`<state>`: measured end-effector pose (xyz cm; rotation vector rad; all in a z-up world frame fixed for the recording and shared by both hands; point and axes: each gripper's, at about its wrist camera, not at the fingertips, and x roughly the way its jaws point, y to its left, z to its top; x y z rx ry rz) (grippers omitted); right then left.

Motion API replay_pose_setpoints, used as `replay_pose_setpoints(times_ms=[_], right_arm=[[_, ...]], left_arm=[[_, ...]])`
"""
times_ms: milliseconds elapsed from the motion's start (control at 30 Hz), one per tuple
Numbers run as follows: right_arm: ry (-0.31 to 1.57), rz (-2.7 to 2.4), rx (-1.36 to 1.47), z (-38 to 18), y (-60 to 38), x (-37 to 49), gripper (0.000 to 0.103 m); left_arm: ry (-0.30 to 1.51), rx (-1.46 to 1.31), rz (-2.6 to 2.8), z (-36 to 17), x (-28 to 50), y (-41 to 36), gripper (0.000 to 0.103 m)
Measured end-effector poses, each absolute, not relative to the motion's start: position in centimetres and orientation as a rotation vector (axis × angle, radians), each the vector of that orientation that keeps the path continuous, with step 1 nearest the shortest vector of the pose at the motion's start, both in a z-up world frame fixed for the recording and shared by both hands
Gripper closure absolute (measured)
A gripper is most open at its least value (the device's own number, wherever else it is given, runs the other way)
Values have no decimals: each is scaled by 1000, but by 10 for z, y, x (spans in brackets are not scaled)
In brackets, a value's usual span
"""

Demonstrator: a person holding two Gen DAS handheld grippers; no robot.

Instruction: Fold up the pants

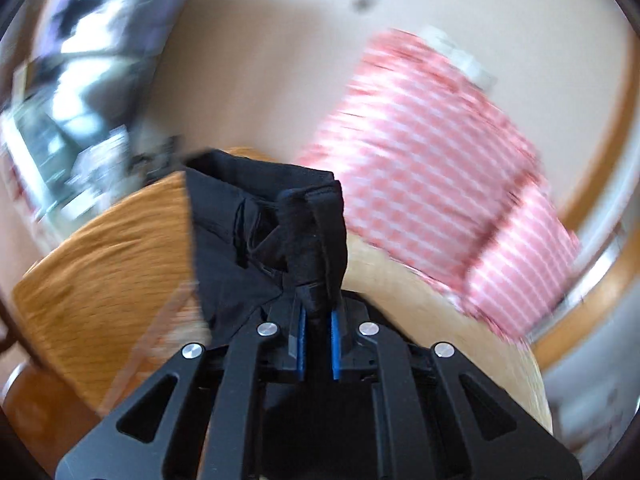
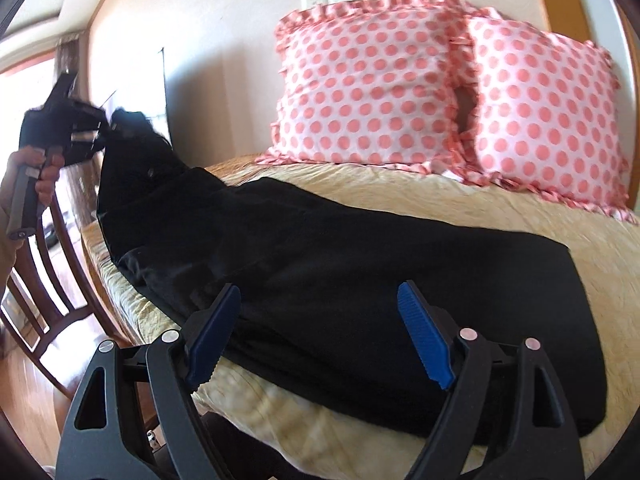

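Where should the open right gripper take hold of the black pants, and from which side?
Right gripper: take the pants at the near edge between its open fingers, coming low from the front. The cloth lies flat on the bed; the left gripper holds the other end raised.

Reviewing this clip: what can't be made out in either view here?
- Left wrist view: pillows and room are motion-blurred; the left gripper hides how much of the pants it pinches.
- Right wrist view: the right gripper covers the pants' near edge; the bed runs off-frame.
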<state>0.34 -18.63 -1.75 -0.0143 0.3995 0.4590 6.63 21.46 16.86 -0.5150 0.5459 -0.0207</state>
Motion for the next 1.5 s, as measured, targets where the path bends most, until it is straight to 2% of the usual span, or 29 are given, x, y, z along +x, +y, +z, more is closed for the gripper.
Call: replay_pose_setpoints(times_ms=[167,267,367,533,600,833,1100,1133,1167,1200,1267,1367,1500], right_arm=[[384,375,62,-16,-228,-14,21],[371,318,108,-15,-253,-26,21],[373,253,141,-19,-278,-37,21],[414,171,185,-33,-309,-47,20],[419,147,203,-36,-321,-50,20],[407,90,228,-39,-342,-47,20],[423,17,212,-44,-353,-48,20],[421,6,211,-43,-355,-49,20],[418,-6,209,-41,-358,-49,20],[408,-23,204,-38,-361,-51,20],[386,-43,191,-31,-365,-53,21],[313,-46,164,-10,-364,-58,21],[234,95,119,22,-338,-45,21]], left_arm=[[552,-362,-278,205,92,99,95],[560,-296,-419,209,100,29,95],[631,-276,-581,188,106,-43,95],[852,-229,-723,120,111,-128,95],[872,-213,-726,108,111,-141,95],[732,-123,-697,127,86,-154,95],[798,-13,-729,74,65,-184,91],[796,-8,-738,70,61,-184,86],[790,-8,-751,69,58,-183,74],[780,-17,-789,70,53,-180,67],[764,-21,-835,78,46,-174,42],[691,-27,-858,96,27,-143,17],[545,21,-571,104,24,-86,8]])
